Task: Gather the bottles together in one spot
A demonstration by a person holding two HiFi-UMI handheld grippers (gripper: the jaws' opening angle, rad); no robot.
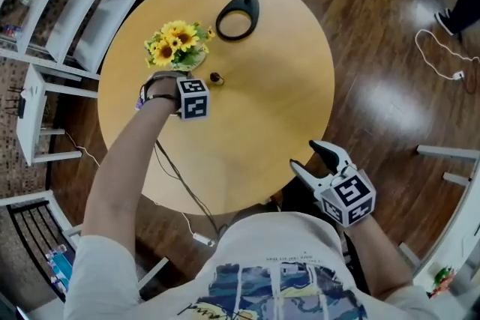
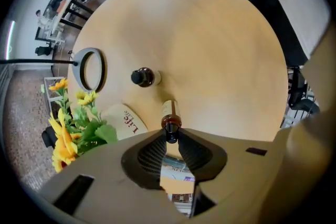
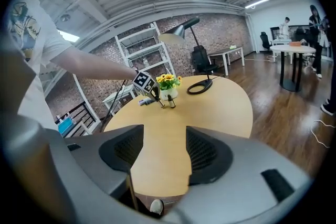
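Observation:
My left gripper (image 2: 170,136) is shut on the dark cap of a small brown bottle (image 2: 169,114), whose labelled body points away from the jaws, just above the round wooden table (image 2: 220,44). A second small brown bottle (image 2: 143,77) stands upright a short way ahead of it, and shows in the head view as a bottle (image 1: 216,77) to the right of the left gripper (image 1: 191,97). The held bottle is hidden under the marker cube there. My right gripper (image 1: 306,155) stands open over the table's near edge with nothing between its fingers; its own view shows the open right gripper (image 3: 164,136) facing the standing bottle (image 3: 170,101).
A white pot of yellow sunflowers (image 1: 177,43) stands just beyond the left gripper. A lamp's black ring base (image 1: 238,15) lies at the far side of the table. White shelving (image 1: 71,7) stands to the left, and cables run over the wooden floor (image 1: 435,49).

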